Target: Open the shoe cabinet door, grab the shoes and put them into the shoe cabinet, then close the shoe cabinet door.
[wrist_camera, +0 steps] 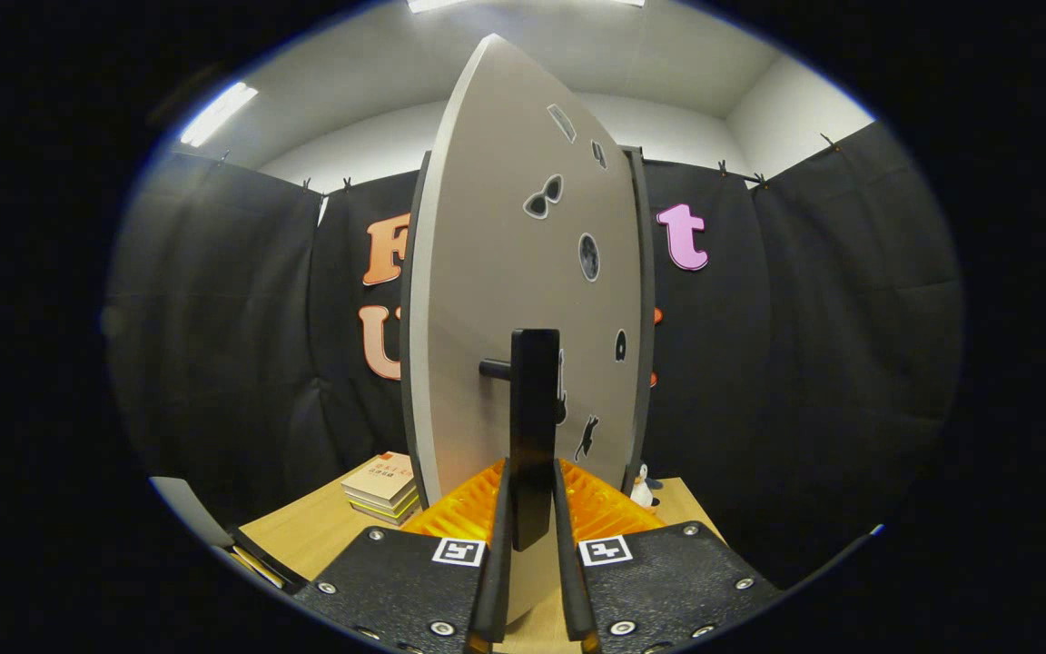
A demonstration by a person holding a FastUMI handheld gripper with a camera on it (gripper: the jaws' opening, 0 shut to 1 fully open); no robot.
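Note:
The shoe cabinet door is a pale grey panel with small stickers, seen nearly edge-on and swung partly out from the dark cabinet frame behind it. A black upright bar handle stands off the door on a short peg. My gripper is shut on the lower end of that handle, with a finger pressing on each side. The cabinet's inside is hidden behind the door.
The cabinet stands on a light wooden table. A stack of books lies left of the door. A small penguin figure sits to the right of the cabinet's base. Another flat item lies at the table's near left corner.

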